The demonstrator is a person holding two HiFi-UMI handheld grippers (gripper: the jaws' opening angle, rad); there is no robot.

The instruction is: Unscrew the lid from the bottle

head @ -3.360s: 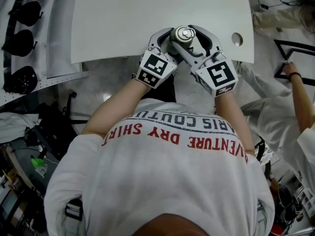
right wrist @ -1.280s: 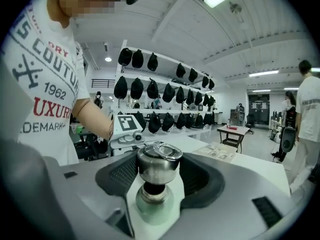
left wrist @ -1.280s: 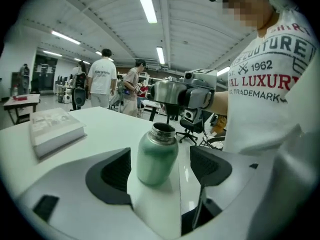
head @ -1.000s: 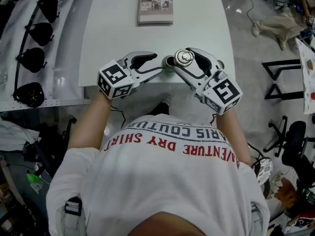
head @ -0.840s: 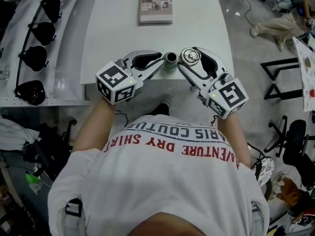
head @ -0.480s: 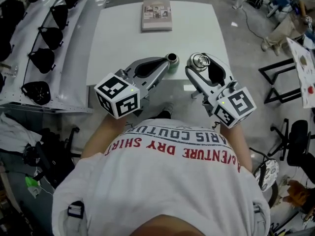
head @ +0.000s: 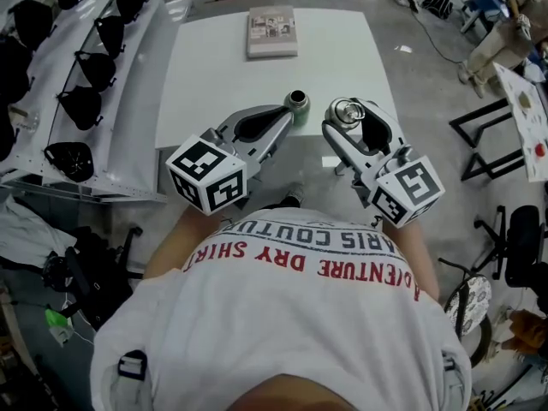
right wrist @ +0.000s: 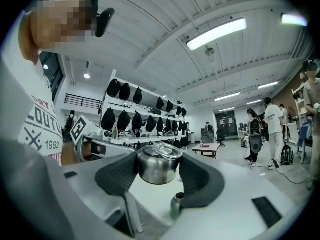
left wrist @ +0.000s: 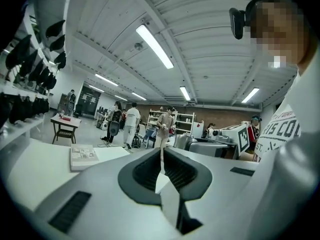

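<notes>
Right claw is gripping the steel lid, keeping it clear of the neck: lid off. Left claw is sitting closed, empty. Open bottle is standing free on the counter, 9 o'clock of the lid.

I see a white short-sleeved T-shirt with red and dark blue capital lettering across the shoulders. The left gripper and right gripper are pale grey moulded shells with black ribbed pads. Each carries a cube of black-and-white square markers: left cube, right cube.
</notes>
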